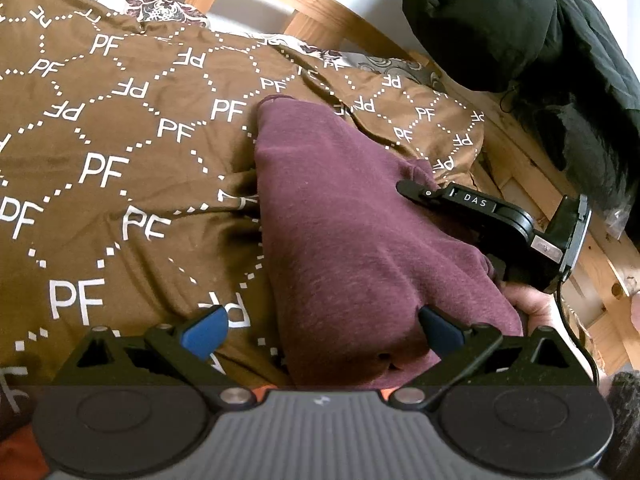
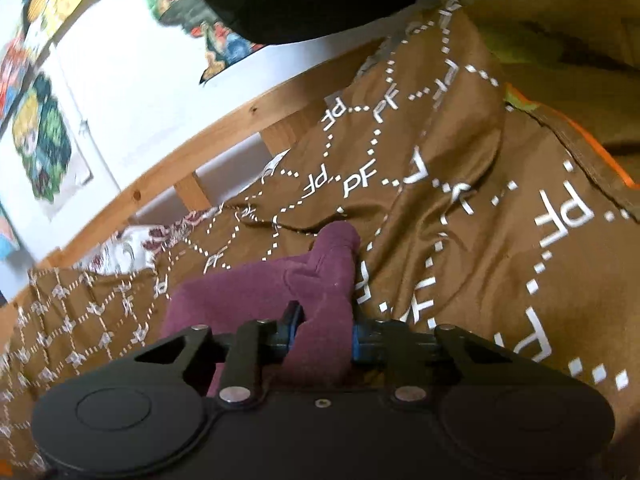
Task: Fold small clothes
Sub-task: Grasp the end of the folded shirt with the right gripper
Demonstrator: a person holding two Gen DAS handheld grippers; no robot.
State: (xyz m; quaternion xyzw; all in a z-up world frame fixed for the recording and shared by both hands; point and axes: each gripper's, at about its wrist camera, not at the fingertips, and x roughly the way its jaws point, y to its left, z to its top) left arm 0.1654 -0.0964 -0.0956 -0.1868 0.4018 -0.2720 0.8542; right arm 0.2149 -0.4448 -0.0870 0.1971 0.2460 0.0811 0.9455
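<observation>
A maroon garment (image 1: 344, 216) lies lengthwise on a brown bedcover printed with white "PF" letters (image 1: 120, 140). My left gripper (image 1: 322, 332) stands open at the garment's near end, its blue pads (image 1: 204, 336) spread wide with the cloth's near edge between them. My right gripper (image 1: 424, 200) comes in from the right at the garment's right edge, held by a person's hand (image 1: 532, 304). In the right wrist view the right gripper (image 2: 326, 332) is shut on a bunched fold of the maroon garment (image 2: 320, 280), which rises in a ridge beyond the pads.
A wooden bed frame (image 1: 360, 28) runs along the far and right sides of the bed. A dark padded jacket (image 1: 500, 20) hangs at the upper right. A flowered pillow (image 1: 152, 4) lies at the head. Coloured posters (image 2: 48, 132) hang on the white wall.
</observation>
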